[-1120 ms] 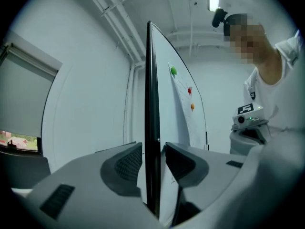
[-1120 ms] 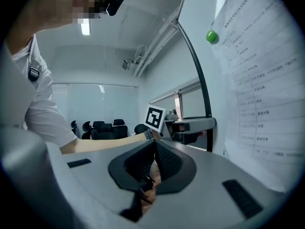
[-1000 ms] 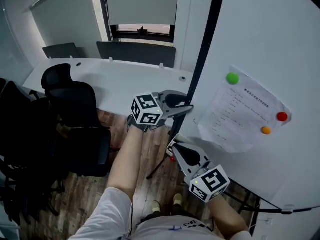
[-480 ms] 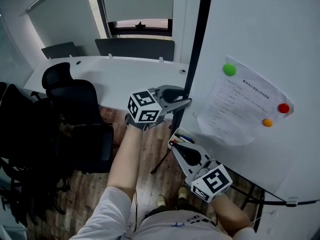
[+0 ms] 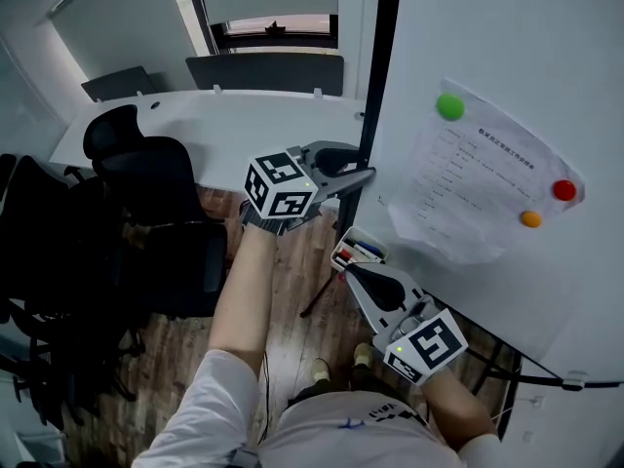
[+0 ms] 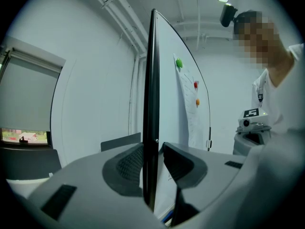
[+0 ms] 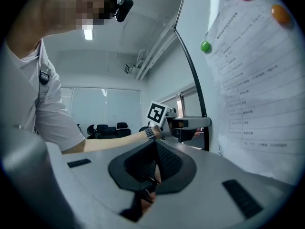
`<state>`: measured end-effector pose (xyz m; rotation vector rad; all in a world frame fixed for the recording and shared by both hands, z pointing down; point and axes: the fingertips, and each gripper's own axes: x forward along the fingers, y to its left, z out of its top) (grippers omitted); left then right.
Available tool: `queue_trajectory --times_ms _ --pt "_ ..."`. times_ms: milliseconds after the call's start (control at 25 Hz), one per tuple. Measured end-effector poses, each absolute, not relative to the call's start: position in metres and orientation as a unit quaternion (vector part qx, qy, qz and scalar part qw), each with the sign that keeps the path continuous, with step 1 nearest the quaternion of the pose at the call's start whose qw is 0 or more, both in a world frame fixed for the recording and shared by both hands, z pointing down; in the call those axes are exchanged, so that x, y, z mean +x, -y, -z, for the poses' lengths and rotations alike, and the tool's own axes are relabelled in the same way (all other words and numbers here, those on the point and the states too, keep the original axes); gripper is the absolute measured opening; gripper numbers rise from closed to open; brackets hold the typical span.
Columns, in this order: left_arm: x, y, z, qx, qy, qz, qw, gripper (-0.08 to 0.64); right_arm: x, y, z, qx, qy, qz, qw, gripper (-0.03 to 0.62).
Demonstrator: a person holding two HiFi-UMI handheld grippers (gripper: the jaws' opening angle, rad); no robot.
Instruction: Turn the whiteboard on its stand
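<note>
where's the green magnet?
Head view, upper right: green magnet on the whiteboard, pinning the paper sheet at its top-left corner, up-left of the red magnet and orange magnet.

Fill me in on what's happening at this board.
A person stands at a whiteboard with a hand-held gripper in each hand. The left hand-held gripper is clamped on the board's black side edge, one pad on each face, as if to swing it on its stand. The right hand-held gripper is shut and empty, low down near the marker tray. A sheet of paper is pinned to the board by coloured magnets.
</note>
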<state>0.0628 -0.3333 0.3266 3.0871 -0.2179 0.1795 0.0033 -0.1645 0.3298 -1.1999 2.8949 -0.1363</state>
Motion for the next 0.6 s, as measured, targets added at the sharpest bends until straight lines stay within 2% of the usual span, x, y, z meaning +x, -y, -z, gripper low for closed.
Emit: queue_trajectory --times_ms 320,480,600 --pt "0.066 0.334 -0.327 0.996 0.08 -0.037 0.017 0.137 0.002 0.154 -0.335 -0.379 -0.924 0.045 0.006 0.014" --pt "0.064 0.333 -0.326 0.997 0.082 0.0 -0.008 0.137 0.003 0.152 -0.336 -0.381 -0.924 0.043 0.005 0.014" --pt "0.06 0.331 -0.335 0.997 0.073 0.014 -0.017 0.173 0.004 0.152 -0.338 -0.383 -0.923 0.044 0.002 0.014"
